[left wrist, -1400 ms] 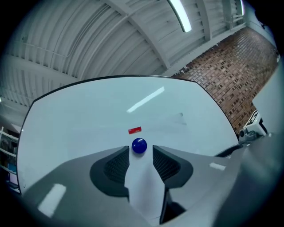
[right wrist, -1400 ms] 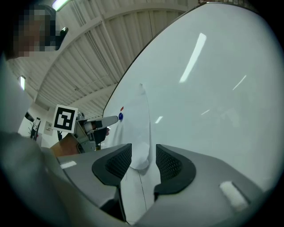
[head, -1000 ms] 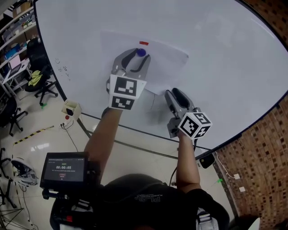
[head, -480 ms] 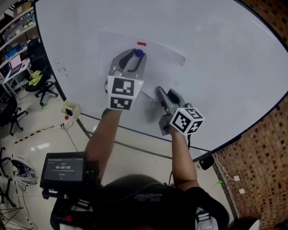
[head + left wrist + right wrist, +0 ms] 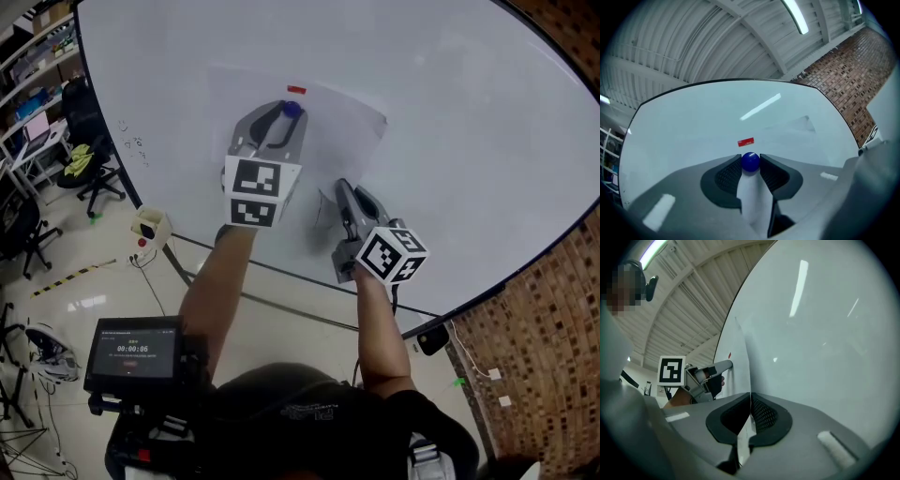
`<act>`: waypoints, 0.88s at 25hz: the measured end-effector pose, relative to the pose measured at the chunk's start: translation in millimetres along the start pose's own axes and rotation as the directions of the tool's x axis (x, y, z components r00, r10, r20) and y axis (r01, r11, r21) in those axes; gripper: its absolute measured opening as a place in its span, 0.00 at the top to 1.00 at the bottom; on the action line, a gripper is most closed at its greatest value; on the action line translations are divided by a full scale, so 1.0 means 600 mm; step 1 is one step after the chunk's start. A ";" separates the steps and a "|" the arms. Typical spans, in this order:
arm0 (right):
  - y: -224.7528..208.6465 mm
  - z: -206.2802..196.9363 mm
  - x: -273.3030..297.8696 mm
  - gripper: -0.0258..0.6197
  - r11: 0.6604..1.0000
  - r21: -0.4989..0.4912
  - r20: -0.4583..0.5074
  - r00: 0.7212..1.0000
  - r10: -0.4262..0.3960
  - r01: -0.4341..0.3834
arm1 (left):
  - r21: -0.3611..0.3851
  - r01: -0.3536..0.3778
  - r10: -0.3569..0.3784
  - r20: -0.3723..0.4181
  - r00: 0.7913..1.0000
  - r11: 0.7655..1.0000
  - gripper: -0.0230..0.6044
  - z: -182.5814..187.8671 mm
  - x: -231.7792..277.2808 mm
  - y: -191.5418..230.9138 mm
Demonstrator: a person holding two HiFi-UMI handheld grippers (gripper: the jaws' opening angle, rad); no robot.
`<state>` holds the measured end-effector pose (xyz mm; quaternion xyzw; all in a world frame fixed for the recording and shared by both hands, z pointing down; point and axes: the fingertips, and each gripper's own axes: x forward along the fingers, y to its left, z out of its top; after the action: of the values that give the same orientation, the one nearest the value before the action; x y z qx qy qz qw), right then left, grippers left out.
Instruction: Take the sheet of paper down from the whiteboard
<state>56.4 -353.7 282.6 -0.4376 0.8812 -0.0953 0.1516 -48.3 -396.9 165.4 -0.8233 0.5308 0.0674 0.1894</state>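
Note:
A white sheet of paper hangs on the whiteboard under a small red magnet and a round blue magnet. My left gripper points at the sheet's top. Its jaws are closing on the blue magnet, and both pads touch it, just below the red magnet. My right gripper is shut on the sheet's lower edge. In the right gripper view the thin paper runs edge-on between the pads of that gripper and stands off the board.
The board's dark lower frame runs under both arms. Office chairs and desks stand at the far left, and a small box sits on the floor. A brick wall is at the right. A screen hangs at the person's front.
My right gripper moved left onto the sheet's lower edge and shut on it. My left gripper kept its place while its jaws narrowed around the blue magnet.

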 end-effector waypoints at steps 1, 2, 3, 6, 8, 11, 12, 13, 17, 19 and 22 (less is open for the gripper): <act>0.000 0.001 -0.002 0.94 1.000 0.001 0.003 1.000 -0.001 0.001 | 0.001 0.000 0.000 -0.001 1.000 1.000 0.77 0.000 -0.001 -0.001; 0.000 0.001 -0.005 0.94 1.000 0.000 0.006 1.000 -0.005 0.005 | 0.004 0.000 0.000 -0.004 1.000 1.000 0.77 -0.002 -0.002 -0.003; 0.000 0.000 -0.008 0.94 1.000 -0.002 0.009 1.000 -0.009 0.009 | 0.007 0.002 -0.002 -0.008 1.000 1.000 0.77 -0.005 -0.004 -0.005; -0.004 -0.007 -0.015 0.94 1.000 -0.008 0.012 1.000 -0.026 0.027 | 0.003 0.008 -0.008 -0.006 1.000 1.000 0.77 -0.013 -0.013 -0.007; -0.011 -0.010 -0.024 0.94 0.999 -0.014 0.008 0.999 -0.042 0.042 | -0.001 0.005 -0.005 0.007 1.000 1.000 0.77 -0.009 -0.023 -0.011; -0.021 -0.018 -0.034 0.94 0.996 -0.038 -0.003 0.997 -0.076 0.076 | -0.009 0.009 -0.009 0.015 1.000 1.000 0.77 -0.003 -0.037 -0.013; -0.024 -0.022 -0.035 0.94 0.995 -0.051 -0.008 0.996 -0.089 0.089 | -0.012 0.010 -0.010 0.016 1.000 1.000 0.77 -0.004 -0.041 -0.009; -0.026 -0.028 -0.036 0.94 0.993 -0.065 -0.015 0.995 -0.102 0.101 | -0.016 0.009 -0.009 0.015 1.000 1.000 0.77 -0.007 -0.045 -0.004; -0.034 -0.054 -0.053 0.94 0.985 -0.094 -0.044 0.988 -0.146 0.142 | -0.040 0.006 -0.007 -0.005 1.000 0.999 0.77 -0.030 -0.068 0.006; -0.041 -0.068 -0.063 0.94 0.981 -0.102 -0.053 0.984 -0.171 0.165 | -0.060 0.007 -0.008 -0.017 1.000 0.998 0.77 -0.048 -0.078 0.010; -0.056 -0.085 -0.077 0.94 0.970 -0.125 -0.053 0.975 -0.218 0.210 | -0.097 0.007 -0.008 -0.013 1.000 0.995 0.77 -0.061 -0.091 0.019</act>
<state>89.7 -335.0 348.8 -0.5348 0.8375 -0.0731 0.0848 -85.0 -368.8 213.3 -0.8340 0.5250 0.0869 0.1457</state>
